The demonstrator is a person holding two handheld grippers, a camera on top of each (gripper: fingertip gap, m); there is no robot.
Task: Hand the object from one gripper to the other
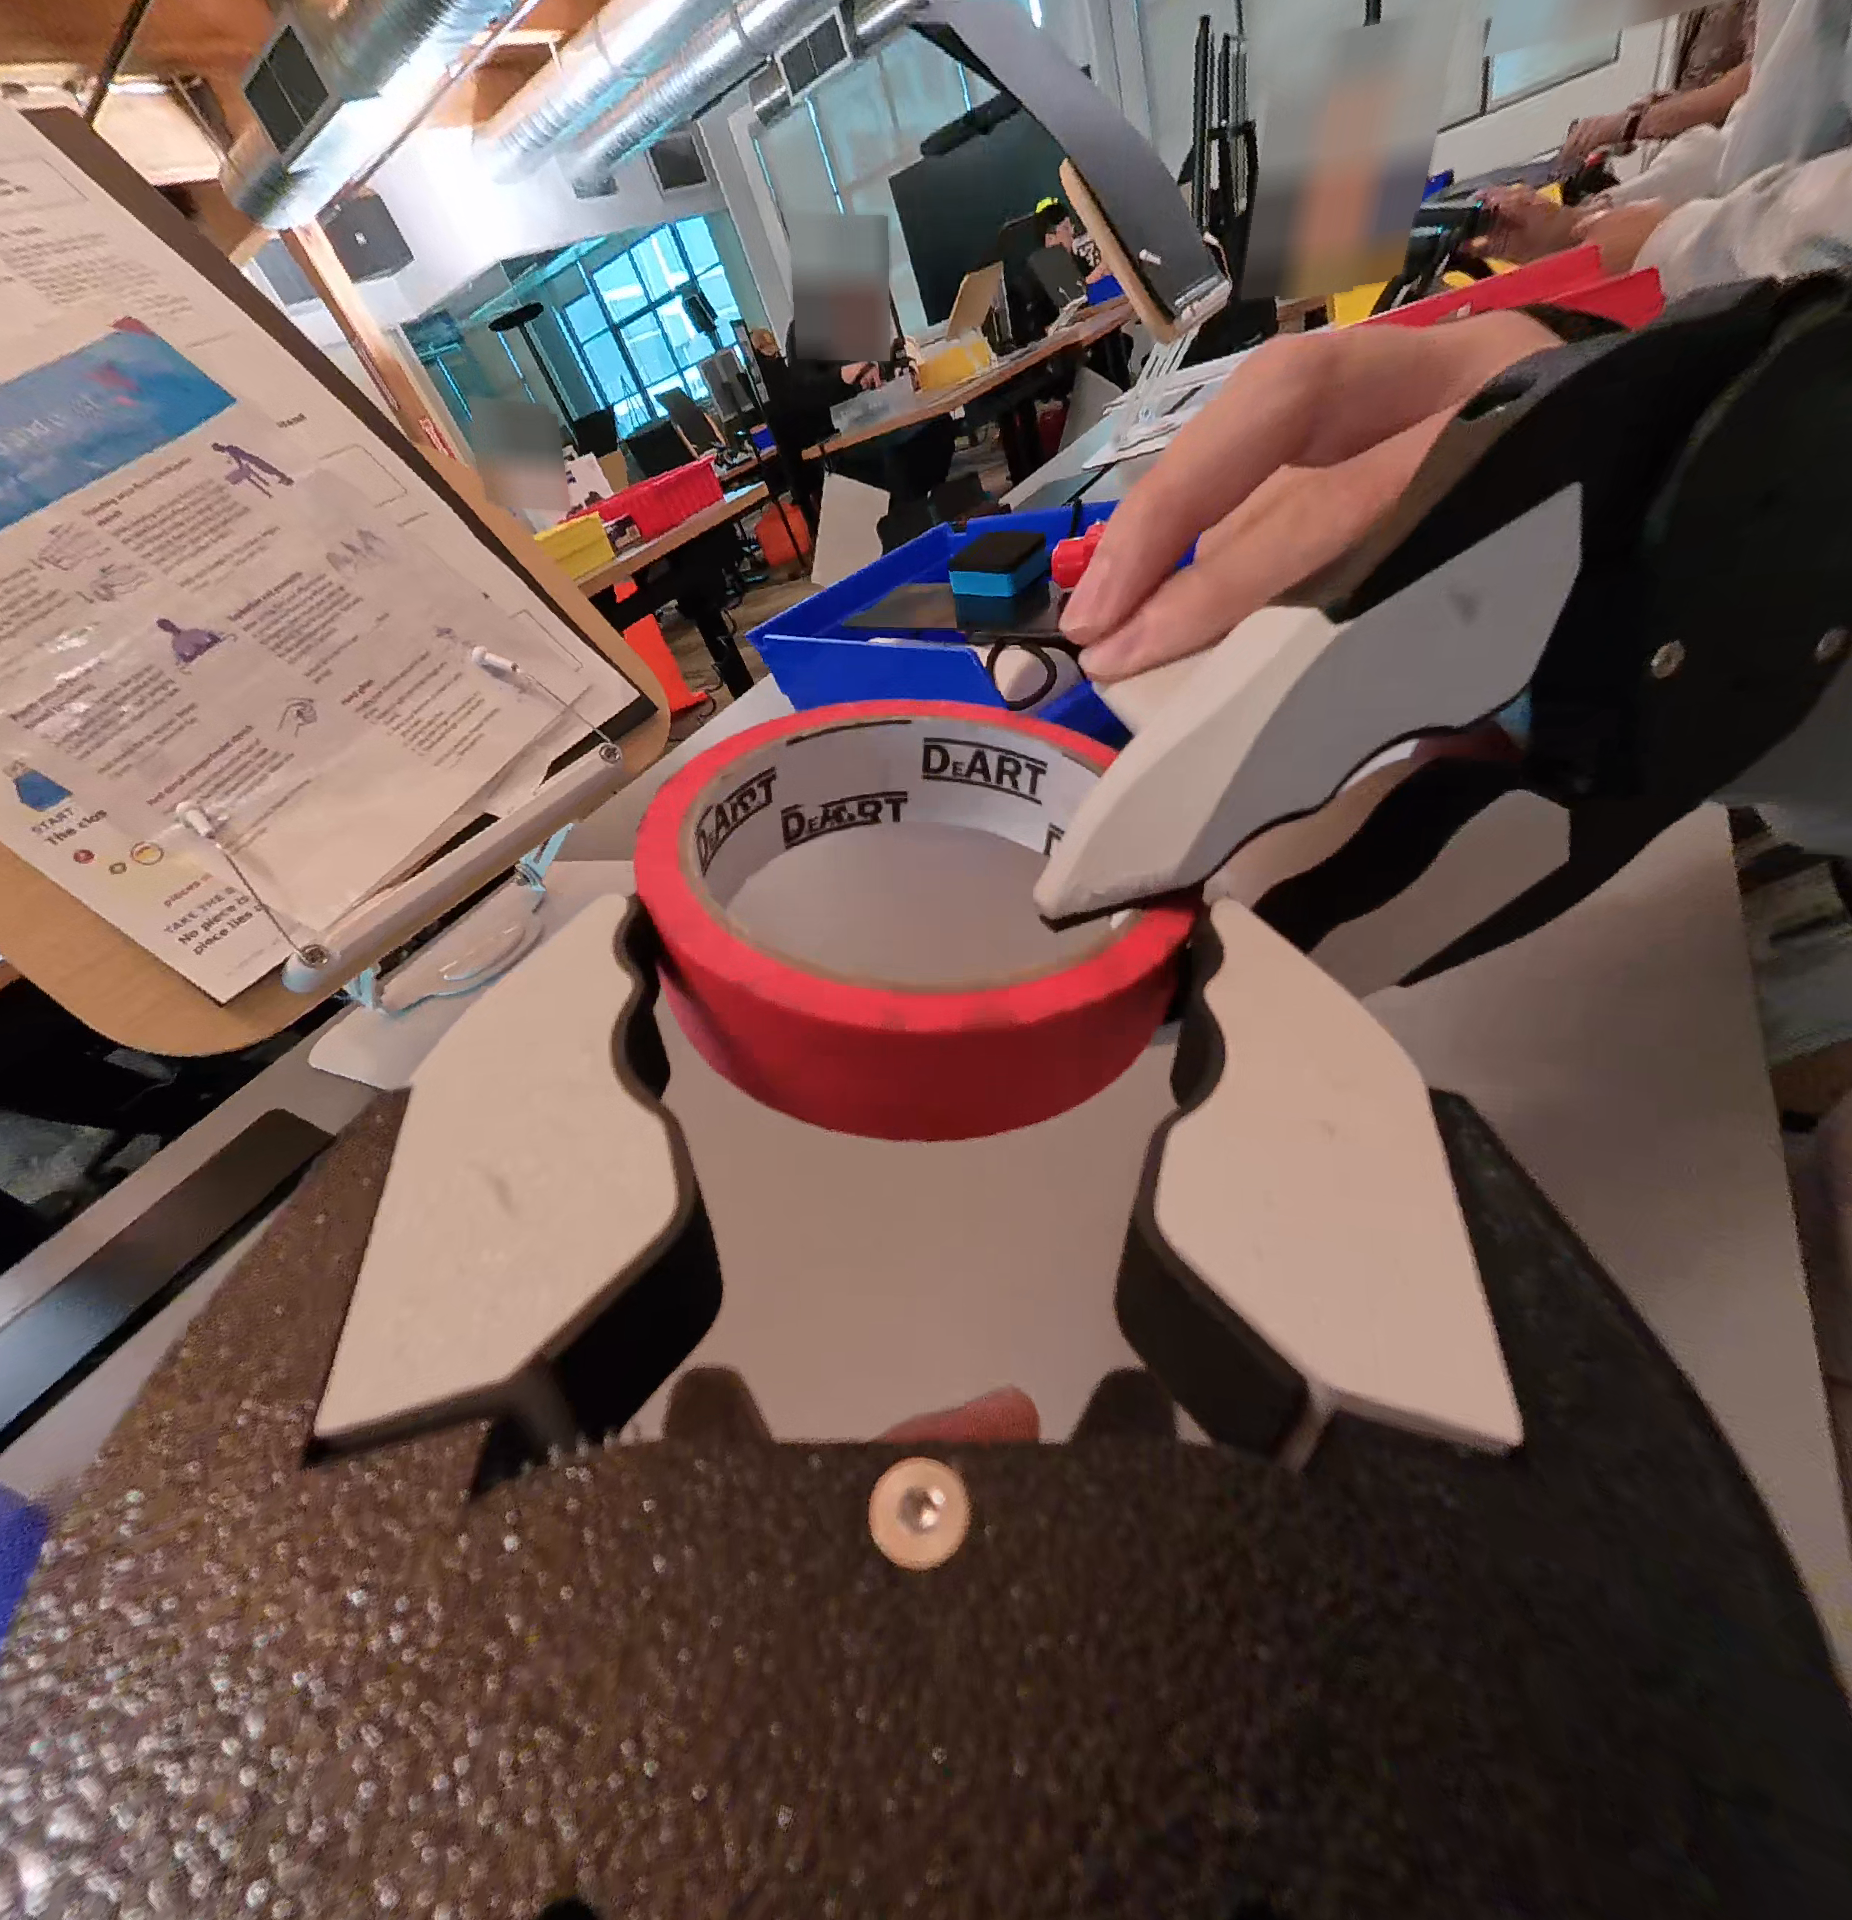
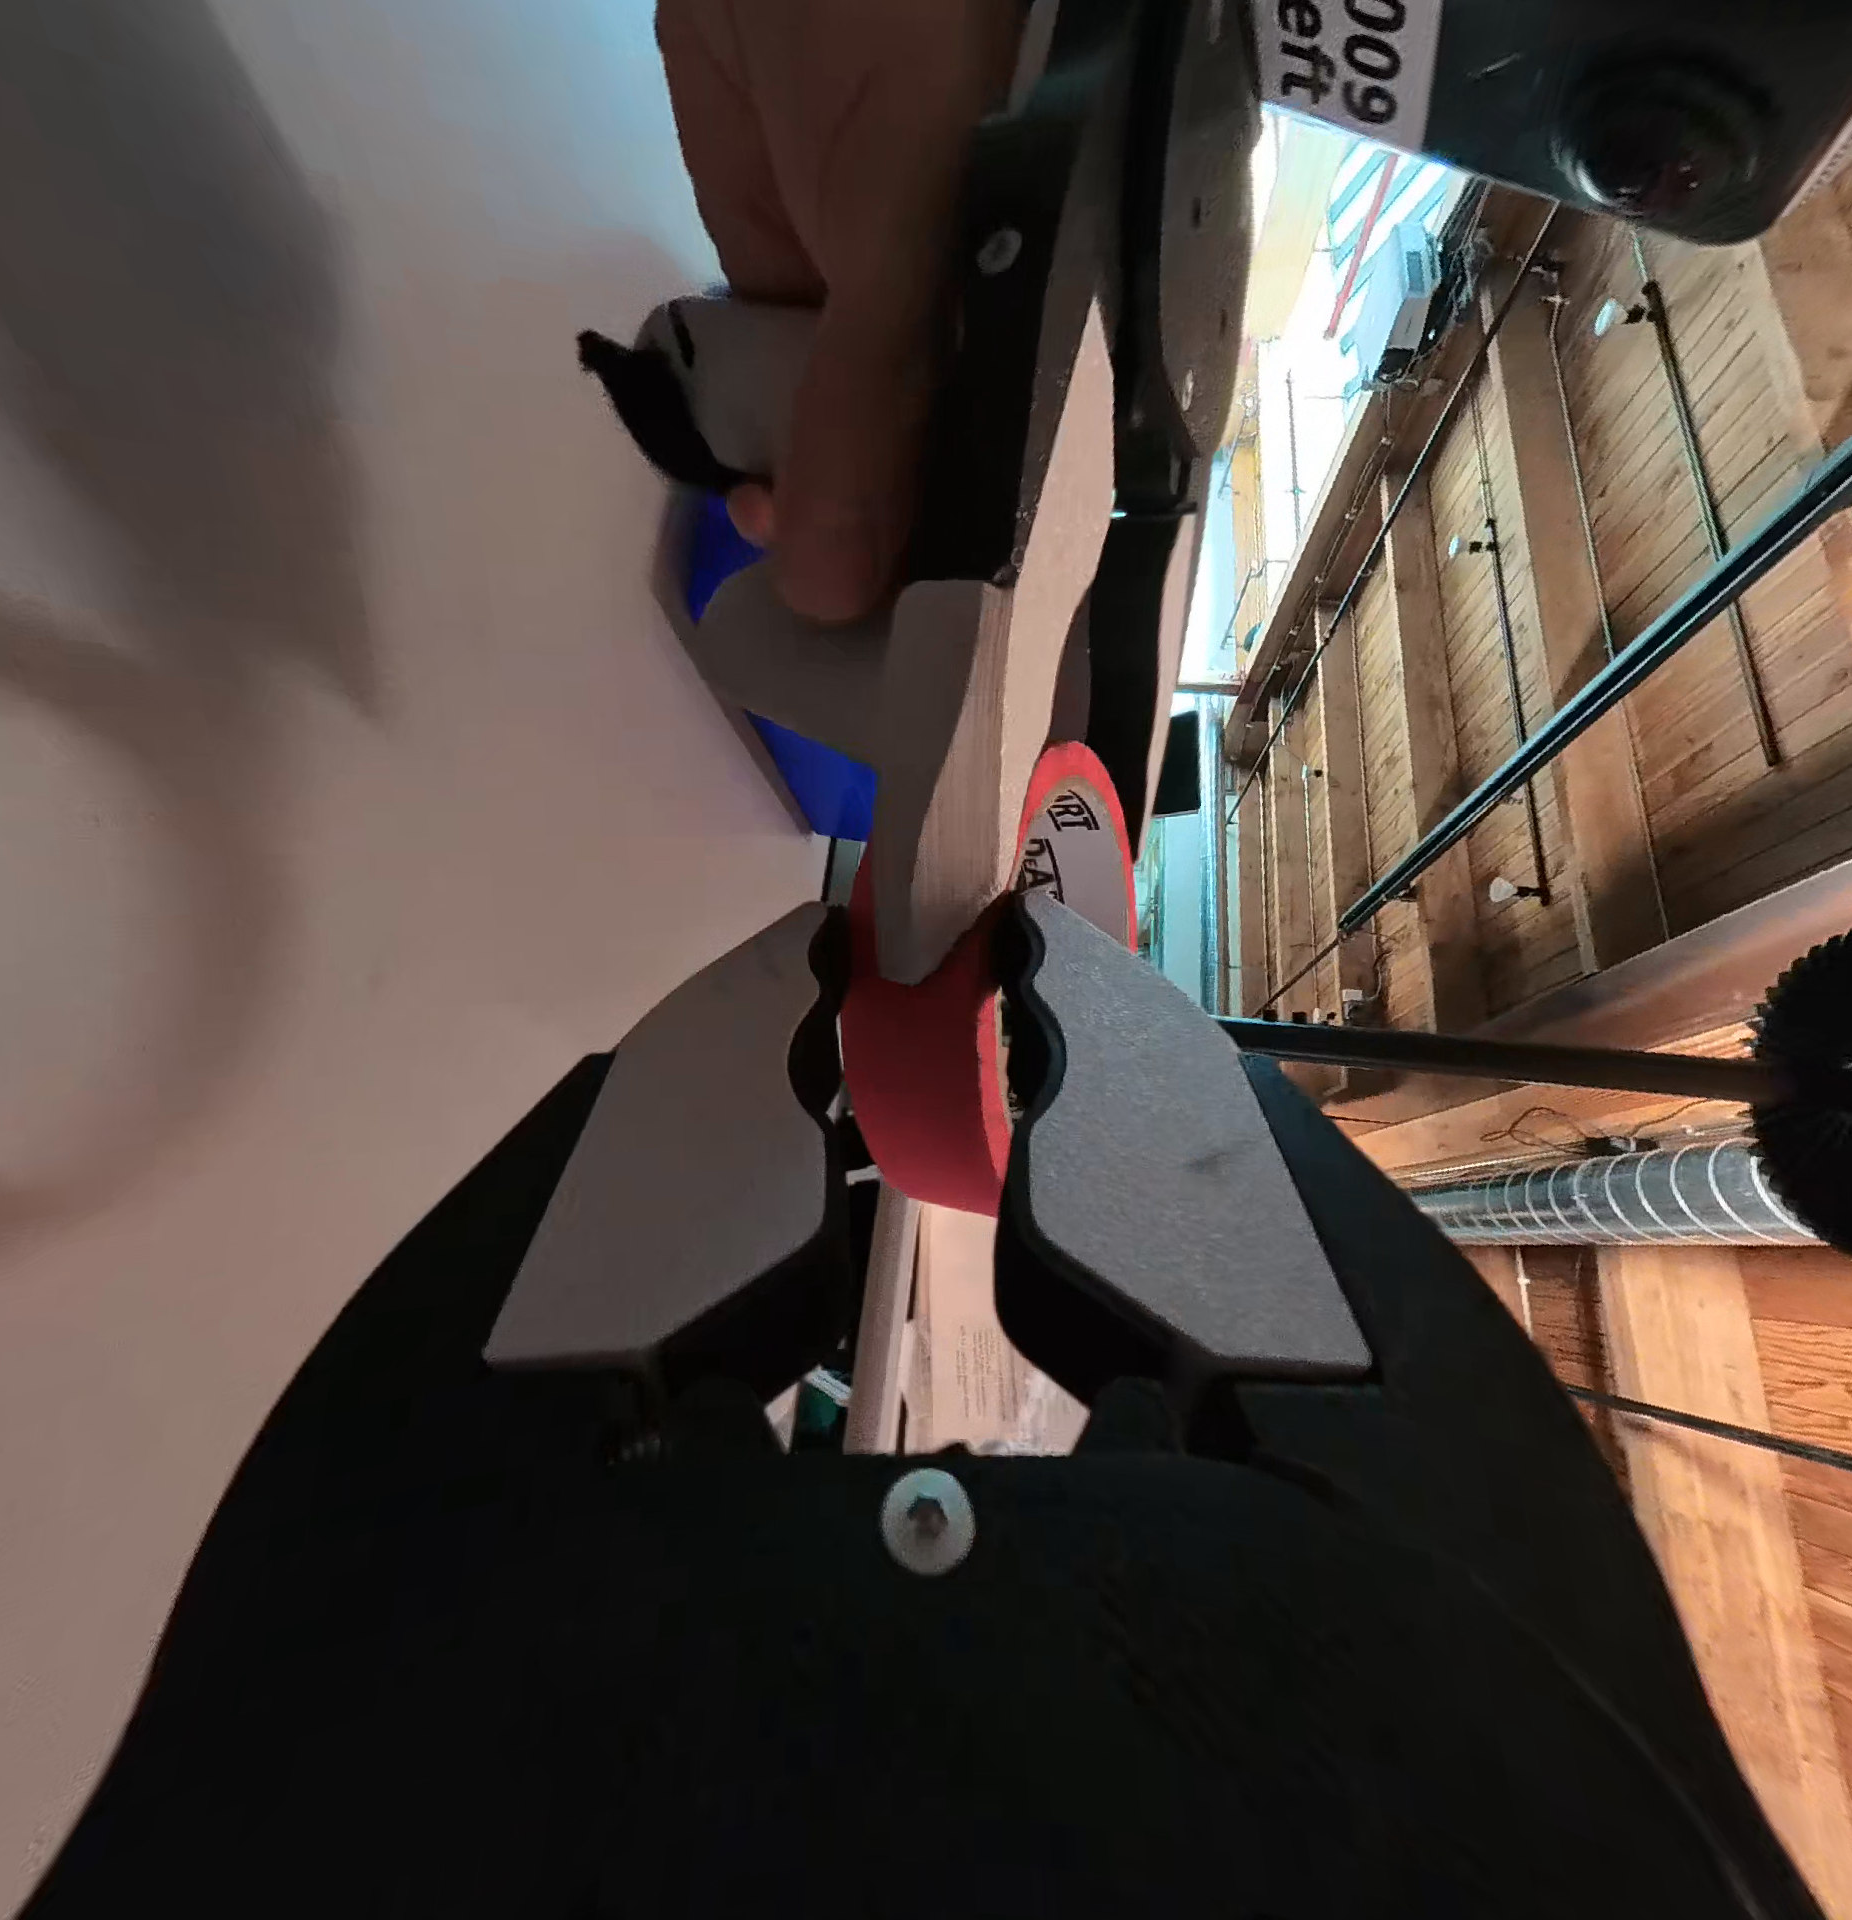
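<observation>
A red tape roll (image 1: 901, 1049) with a white inner core is held flat a little above the white table (image 1: 1545, 1091). My left gripper (image 1: 917, 935) is shut on it, one finger on each side of the roll's outer wall. My right gripper (image 1: 1130, 904) comes in from the right, with its upper finger on the roll's top rim and its lower finger under the roll. In the right wrist view my right gripper (image 2: 922, 935) clamps the tape roll (image 2: 922, 1101) across its width. One finger (image 2: 953, 790) of the left gripper lies against the roll there.
A blue bin (image 1: 849, 665) holding a sponge, scissors and a red-capped item stands just behind the roll. A tilted wooden stand with a printed sheet (image 1: 226, 623) stands at the left. People work at tables with red and yellow bins farther back.
</observation>
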